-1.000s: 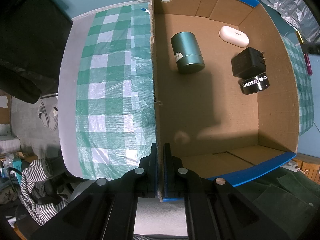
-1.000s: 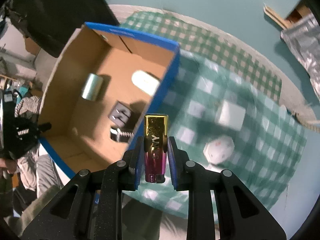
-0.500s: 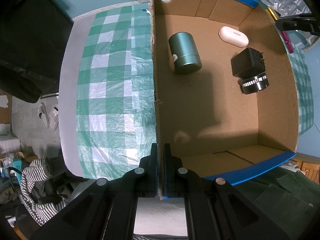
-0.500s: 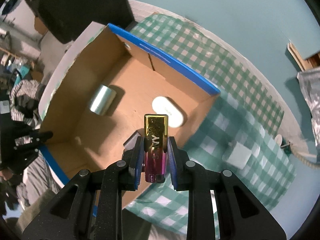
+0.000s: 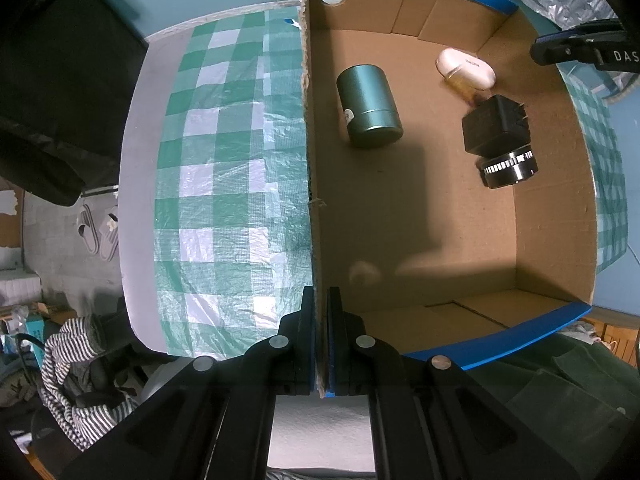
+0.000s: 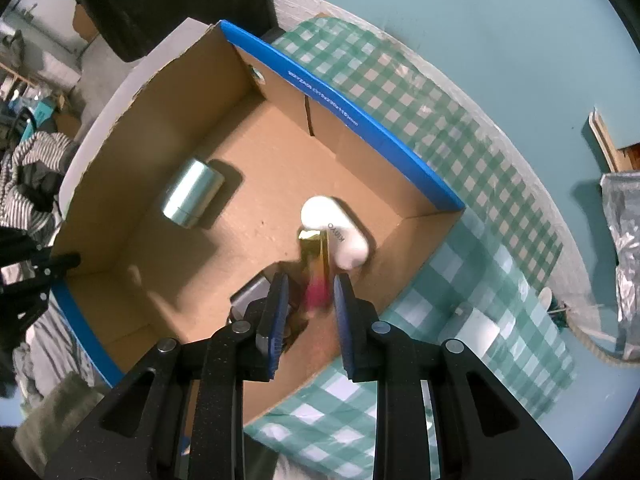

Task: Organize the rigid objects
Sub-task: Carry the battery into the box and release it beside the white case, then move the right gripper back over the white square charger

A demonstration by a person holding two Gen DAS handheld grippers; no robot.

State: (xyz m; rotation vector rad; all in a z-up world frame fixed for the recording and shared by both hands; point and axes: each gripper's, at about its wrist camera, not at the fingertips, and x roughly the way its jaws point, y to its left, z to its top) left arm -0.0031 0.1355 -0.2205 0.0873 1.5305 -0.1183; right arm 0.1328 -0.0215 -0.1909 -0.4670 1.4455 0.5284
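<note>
**Checked tablecloth, cardboard box: gold bar loose between my right fingers**

Green-checked tablecloth (image 5: 224, 184) carries the open cardboard box (image 6: 360, 120), and the gold-and-pink bar (image 6: 316, 276) is over its floor, blurred. Its long axis runs straight away from my right gripper (image 6: 311, 282). The pink end sits in the gap and the gold end reaches toward the white case (image 6: 340, 232), just beside it. The jaws stand well apart with daylight on both sides of the bar, so I judge nothing is gripped and the bar is dropping free.

Only the right hand is near it; the next call is simply to lift clear without clipping the case.

Further out lie 3 more things: a black adapter (image 5: 496, 128), a lens ring (image 5: 508, 168) touching it, and a green canister (image 5: 370, 110) on its side. My left gripper (image 5: 321, 300) is pinched tight on the box's side wall, steadying it.
</note>
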